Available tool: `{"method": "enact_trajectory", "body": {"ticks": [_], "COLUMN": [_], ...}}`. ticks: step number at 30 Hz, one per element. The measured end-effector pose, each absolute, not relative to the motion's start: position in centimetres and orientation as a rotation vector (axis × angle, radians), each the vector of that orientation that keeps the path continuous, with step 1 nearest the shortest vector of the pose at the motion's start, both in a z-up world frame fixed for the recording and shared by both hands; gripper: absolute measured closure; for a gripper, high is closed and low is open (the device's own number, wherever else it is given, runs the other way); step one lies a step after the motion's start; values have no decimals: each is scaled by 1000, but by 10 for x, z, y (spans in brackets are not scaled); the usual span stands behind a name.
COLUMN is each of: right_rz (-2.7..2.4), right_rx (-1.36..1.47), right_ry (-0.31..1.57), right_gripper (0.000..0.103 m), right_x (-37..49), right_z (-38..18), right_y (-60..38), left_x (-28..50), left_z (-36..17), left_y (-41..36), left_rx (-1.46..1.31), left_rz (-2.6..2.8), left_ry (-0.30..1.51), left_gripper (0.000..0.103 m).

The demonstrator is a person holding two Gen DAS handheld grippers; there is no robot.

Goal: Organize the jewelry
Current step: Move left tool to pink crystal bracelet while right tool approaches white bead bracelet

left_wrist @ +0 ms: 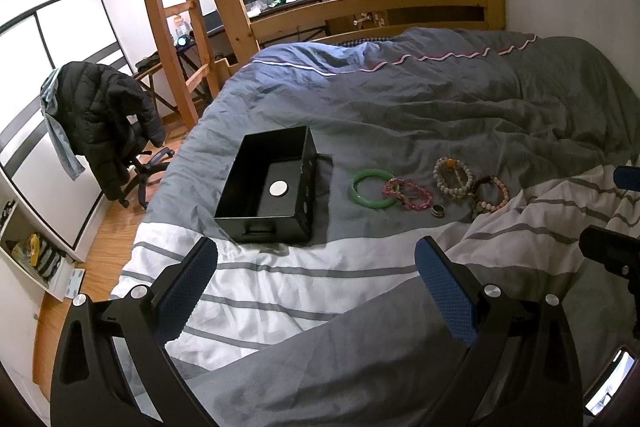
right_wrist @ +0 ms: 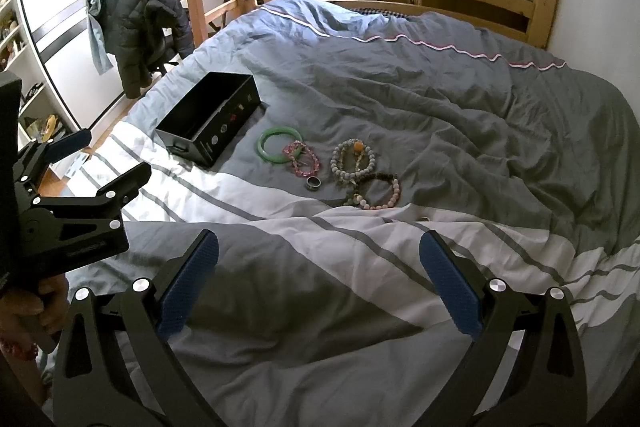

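Observation:
An open black box [left_wrist: 276, 187] [right_wrist: 208, 121] stands on the bed, with a round silver disc [left_wrist: 279, 188] on its floor. To its right lie a green bangle [left_wrist: 374, 189] [right_wrist: 280, 143], a pink bead bracelet [left_wrist: 408, 194] [right_wrist: 303, 159], a dark ring [left_wrist: 437, 211] [right_wrist: 313, 183], a white bead bracelet [left_wrist: 453, 174] [right_wrist: 354, 163] and a pale pink bead bracelet [left_wrist: 490, 194] [right_wrist: 378, 191]. My left gripper [left_wrist: 316, 267] is open and empty, short of the box. My right gripper [right_wrist: 319, 259] is open and empty, short of the jewelry.
The bed carries a rumpled grey and white striped duvet [left_wrist: 460, 107] [right_wrist: 440, 107]. A wooden bed frame [left_wrist: 400, 3] and ladder stand behind. An office chair with a black jacket [left_wrist: 104, 131] [right_wrist: 140, 27] stands at the left. The left gripper also shows in the right wrist view [right_wrist: 102, 159].

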State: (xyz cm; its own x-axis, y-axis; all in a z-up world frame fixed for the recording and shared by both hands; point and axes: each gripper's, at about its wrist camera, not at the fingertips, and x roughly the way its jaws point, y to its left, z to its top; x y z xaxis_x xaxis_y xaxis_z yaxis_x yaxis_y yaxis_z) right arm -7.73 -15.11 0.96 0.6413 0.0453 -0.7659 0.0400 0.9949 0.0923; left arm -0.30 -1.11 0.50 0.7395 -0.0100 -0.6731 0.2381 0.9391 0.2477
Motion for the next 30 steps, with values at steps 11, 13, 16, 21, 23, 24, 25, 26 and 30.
{"method": "enact_trajectory", "body": {"ticks": [11,13,16,21,23,24,25,26,30], "right_rz": [-13,-19,-18,-13,-13,-9,-3,2,-3], "right_rx": [91,95,93,93,86,89,97,105,85], "right_ry": [885,893,914,962,981,990,1003,1022,1075], "right_gripper": [4,4,4,4,4,5,7,10,22], "right_x": [-63,-58,-45,-20,-7,1,10,21,53], "right_z": [0,-4,-10,-29,-37,-42,-49,-58,-83], "right_y": [-164,-171,-181,-193,-197,-199,-201,-205,-211], "left_x": [24,34,47,70,80,87,93,102,126], "left_z": [-14,-21,-32,-50,-58,-64,-70,-78,-104], "left_y": [-25,-28,-33,-48,-55,-58,-61,-66,-79], "left_rx": [348,339,334,356,365,365,365,375,422], "left_rz": [-159,-172,-192,-217,-227,-232,-241,-246,-247], "left_ry": [737,745,757,760,762,766,774,787,817], "left_gripper": [6,6,6,6,6,6,6,6,15]}}
